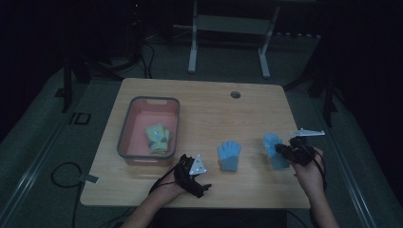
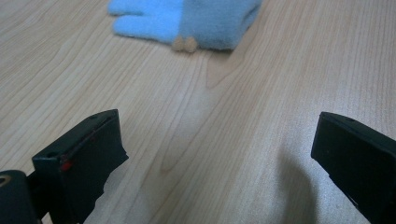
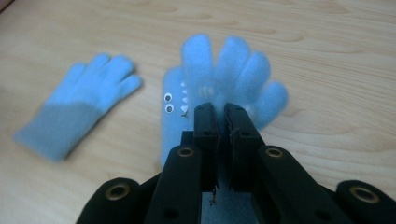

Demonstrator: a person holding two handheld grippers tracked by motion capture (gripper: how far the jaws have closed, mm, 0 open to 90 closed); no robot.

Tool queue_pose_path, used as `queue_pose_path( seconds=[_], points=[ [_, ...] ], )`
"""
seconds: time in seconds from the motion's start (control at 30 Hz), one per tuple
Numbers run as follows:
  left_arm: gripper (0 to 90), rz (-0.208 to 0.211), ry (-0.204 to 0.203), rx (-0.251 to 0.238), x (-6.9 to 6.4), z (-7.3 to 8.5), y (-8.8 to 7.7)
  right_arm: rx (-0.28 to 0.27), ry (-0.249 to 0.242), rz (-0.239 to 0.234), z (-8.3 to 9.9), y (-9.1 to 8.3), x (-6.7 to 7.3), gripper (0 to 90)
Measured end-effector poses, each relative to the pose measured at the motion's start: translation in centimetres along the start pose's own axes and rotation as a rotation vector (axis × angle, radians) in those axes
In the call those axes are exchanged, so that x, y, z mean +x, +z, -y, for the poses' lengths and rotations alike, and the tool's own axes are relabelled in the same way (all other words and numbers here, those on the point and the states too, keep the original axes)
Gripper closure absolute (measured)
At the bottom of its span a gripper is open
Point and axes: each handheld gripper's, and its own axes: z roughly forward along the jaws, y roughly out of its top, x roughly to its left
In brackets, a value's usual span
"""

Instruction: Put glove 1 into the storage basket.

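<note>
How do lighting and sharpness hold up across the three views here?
High view: dim and underexposed, dark surroundings, table readable. Left gripper view: bright, wood grain sharp, glove at top soft. Right gripper view: held glove blurred, fingers sharper.

The high view is very dim and murky; both gripper views are brighter, with soft blur.

A wooden table (image 1: 204,102) spreads out ahead of both claws. On it, just beyond and left of the left claw, stands a grey-rimmed pink bin (image 1: 129,124) with a green glove (image 1: 158,137) lying inside. A second blue glove (image 1: 229,155) lies flat between the two claws.
</note>
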Motion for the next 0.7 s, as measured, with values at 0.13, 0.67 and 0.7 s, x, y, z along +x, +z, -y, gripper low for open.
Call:
queue_pose_path(
  seconds=[0.13, 0.67, 0.7],
  points=[
    [2.6, -0.001, 0.008, -0.001, -0.1, 0.0, 0.0, -0.017, 0.029, 0.079, -0.6, 0.0, 1.1, 84.3],
    [2.7, 0.0, 0.011, 0.001, -0.2, 0.0, 0.0, 0.094, 0.133, 0.086, 3.0, 5.6, 2.2, 80.4],
    [2.6, 0.0, 0.011, 0.001, -0.2, 0.0, 0.0, 0.11, 0.132, 0.081, 3.1, 5.9, 2.0, 77.8]
  ],
)
